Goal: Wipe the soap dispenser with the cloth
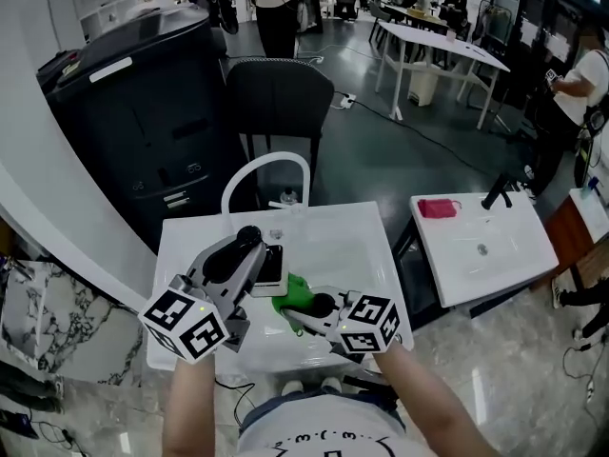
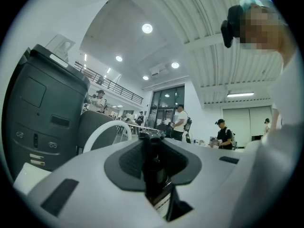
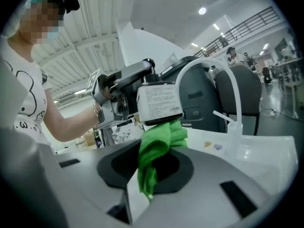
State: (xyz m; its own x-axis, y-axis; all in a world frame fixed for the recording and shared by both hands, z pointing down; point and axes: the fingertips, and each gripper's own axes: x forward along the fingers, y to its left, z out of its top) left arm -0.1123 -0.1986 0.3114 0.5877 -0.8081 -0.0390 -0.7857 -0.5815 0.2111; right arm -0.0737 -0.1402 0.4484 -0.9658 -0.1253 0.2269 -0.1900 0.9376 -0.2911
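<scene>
Green cloth, pinched between fingers of the right gripper, touched the white-labelled dark soap dispenser clamped by the left gripper over the white washbasin.

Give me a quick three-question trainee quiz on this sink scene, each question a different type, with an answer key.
1. True or false: the left gripper holds the soap dispenser over the white sink.
2. Multiple choice: the cloth in the right gripper is A) pink, B) green, C) white.
3. Fill in: the curved faucet at the sink's back is coloured ____.
Key: 1 true; 2 B; 3 white.
</scene>
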